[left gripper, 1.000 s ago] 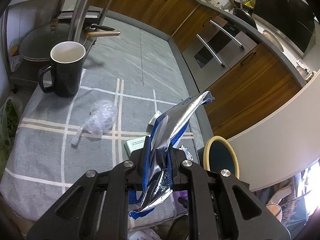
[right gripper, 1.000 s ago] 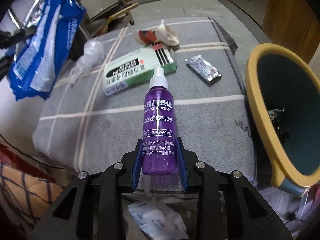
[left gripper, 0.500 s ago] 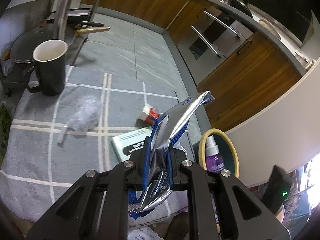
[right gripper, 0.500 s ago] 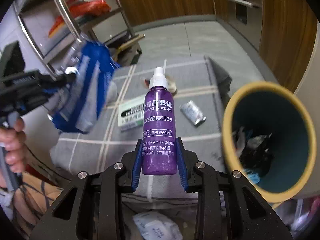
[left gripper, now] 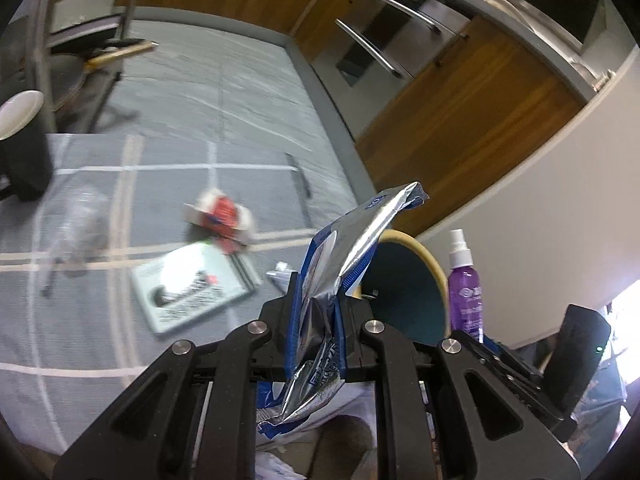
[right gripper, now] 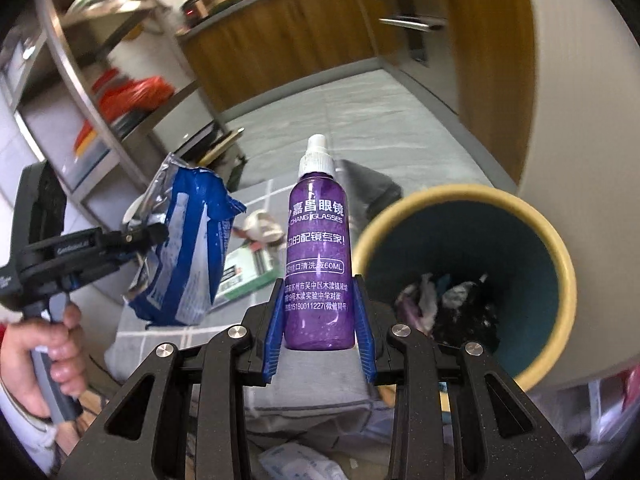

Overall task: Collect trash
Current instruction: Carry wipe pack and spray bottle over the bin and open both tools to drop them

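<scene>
Trash bin (right gripper: 560, 248) gapes just right of the right gripper (right gripper: 320, 320) pinching an upright purple spray bottle (right gripper: 318, 264), nearer than the left gripper (left gripper: 316, 320) clamping a foil bag (left gripper: 348, 248)

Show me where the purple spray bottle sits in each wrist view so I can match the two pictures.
Left wrist view: purple spray bottle at the right, upright, just right of the bin's yellow rim.
Right wrist view: purple spray bottle dead centre, clamped upright in the right tool.
Shared landmark: the yellow-rimmed teal bin, beside the bottle in both.
</scene>
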A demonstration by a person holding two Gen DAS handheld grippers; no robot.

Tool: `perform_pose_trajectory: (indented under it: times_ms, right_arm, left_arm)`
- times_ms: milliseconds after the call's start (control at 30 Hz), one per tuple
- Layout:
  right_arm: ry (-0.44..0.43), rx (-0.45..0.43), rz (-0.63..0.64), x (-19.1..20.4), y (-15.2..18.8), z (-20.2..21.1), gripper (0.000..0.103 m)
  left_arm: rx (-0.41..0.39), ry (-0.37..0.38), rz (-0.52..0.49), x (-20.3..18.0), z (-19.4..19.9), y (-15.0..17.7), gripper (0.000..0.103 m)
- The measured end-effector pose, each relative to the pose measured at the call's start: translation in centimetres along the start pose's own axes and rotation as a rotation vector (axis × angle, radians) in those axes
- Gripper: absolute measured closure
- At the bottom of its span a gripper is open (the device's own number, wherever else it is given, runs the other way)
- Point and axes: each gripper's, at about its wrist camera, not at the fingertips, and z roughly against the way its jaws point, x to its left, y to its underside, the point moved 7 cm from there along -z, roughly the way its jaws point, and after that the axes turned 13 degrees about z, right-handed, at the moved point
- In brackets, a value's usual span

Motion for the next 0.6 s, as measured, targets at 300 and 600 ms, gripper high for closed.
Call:
perform_pose_trajectory:
  times_ms: [300,600]
  right_arm:
    - [0.058,-0.024,-0.149,-6.5,2.4,2.2,0.070]
    - [0.068,-0.027,-0.186,-8.5,3.7,2.9,0.070]
  left_arm:
    - [0.124,0.056,-0.051,-7.2,-7.1,3.2,0.090]
    - [0.230,0.073,-0.048,-11.1,-13.5,6.2,0.089]
